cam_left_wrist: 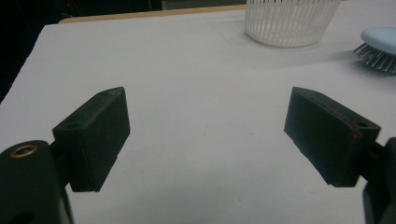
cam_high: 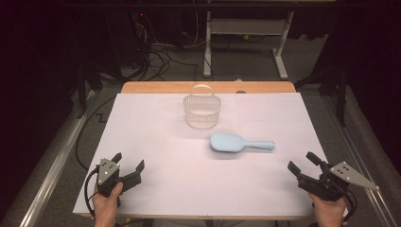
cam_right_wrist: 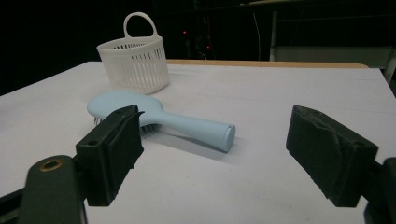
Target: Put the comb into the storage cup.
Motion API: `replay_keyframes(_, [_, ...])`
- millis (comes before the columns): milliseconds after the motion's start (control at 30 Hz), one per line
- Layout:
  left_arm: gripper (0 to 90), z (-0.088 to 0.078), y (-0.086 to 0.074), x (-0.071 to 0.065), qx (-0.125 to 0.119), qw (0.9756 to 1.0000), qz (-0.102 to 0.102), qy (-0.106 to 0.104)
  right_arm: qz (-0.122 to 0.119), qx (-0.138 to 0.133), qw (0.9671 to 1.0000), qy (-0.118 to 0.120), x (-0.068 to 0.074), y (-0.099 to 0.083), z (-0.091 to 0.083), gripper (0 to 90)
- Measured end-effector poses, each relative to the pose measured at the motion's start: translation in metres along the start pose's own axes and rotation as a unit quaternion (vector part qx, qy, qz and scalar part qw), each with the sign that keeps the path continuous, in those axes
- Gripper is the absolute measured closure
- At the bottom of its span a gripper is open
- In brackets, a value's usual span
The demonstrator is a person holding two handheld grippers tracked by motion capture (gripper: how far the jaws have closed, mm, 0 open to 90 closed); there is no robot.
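A light blue hairbrush (cam_high: 240,142) lies bristles down near the table's middle, its handle pointing right. Behind it stands a white slatted basket (cam_high: 202,110) with a loop handle. My left gripper (cam_high: 128,163) rests open at the front left corner, nothing between its jaws. In the left gripper view the basket (cam_left_wrist: 289,21) and the brush head (cam_left_wrist: 380,49) sit far off at the top right. My right gripper (cam_high: 302,162) is open at the front right. Its own view shows the hairbrush (cam_right_wrist: 161,117) lying just beyond the open right gripper (cam_right_wrist: 215,137), and the basket (cam_right_wrist: 135,63) farther back.
A white sheet (cam_high: 156,142) covers the wooden table (cam_high: 161,87). Past the far edge are cables on the floor and a white desk frame (cam_high: 246,28). Dark floor drops away on both sides of the table.
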State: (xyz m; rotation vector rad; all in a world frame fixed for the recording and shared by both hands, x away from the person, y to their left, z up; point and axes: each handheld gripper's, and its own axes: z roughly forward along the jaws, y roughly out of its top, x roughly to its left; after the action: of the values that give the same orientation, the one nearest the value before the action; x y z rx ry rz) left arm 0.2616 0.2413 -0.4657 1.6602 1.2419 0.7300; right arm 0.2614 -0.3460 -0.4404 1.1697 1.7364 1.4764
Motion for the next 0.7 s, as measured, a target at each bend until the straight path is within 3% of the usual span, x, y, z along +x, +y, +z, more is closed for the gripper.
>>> replay_keyframes(367, [15.0, 0.001, 0.000, 0.000, 0.002, 1.0000, 0.000, 0.000, -0.001, 0.000, 1.0000, 0.009, 0.003, 0.001, 0.007, 19.4])
replay_keyframes(700, [15.0, 0.001, 0.000, 0.000, 0.001, 1.0000, -0.002, 0.002, -0.020, 0.007, 0.9995, 0.024, 0.015, 0.004, 0.023, 19.4])
